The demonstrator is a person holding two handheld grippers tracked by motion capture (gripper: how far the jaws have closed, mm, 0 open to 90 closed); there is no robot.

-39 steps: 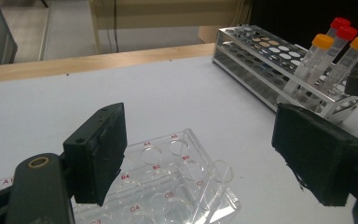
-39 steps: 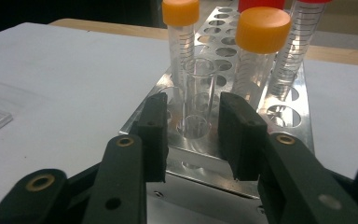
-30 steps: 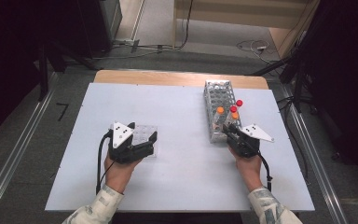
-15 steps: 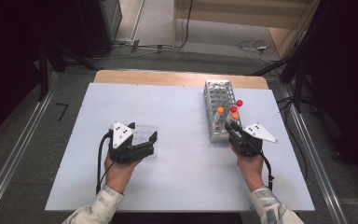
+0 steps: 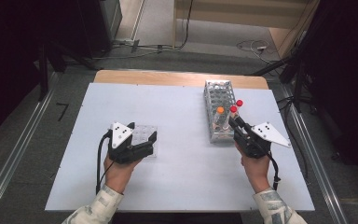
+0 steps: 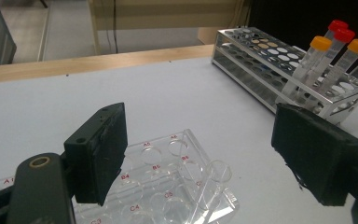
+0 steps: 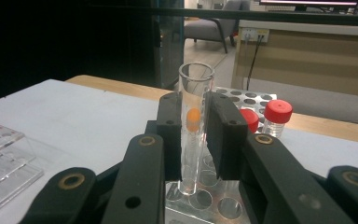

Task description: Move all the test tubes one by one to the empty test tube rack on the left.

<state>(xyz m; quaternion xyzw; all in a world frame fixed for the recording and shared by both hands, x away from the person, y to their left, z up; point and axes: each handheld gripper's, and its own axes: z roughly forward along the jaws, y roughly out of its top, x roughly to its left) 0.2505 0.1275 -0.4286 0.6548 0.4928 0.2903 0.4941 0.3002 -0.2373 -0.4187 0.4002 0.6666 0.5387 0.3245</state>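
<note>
Above metal rack [image 5: 213, 95], glass tube [image 7: 195, 126] higher

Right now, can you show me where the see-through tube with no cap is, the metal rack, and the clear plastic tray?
uncapped glass tube [image 7: 196, 93], right gripper view, upper wall below its open rim.
metal rack [image 5: 213, 95], high view, far left part of its top.
clear plastic tray [image 6: 179, 140], left gripper view, far corner by well A6.
</note>
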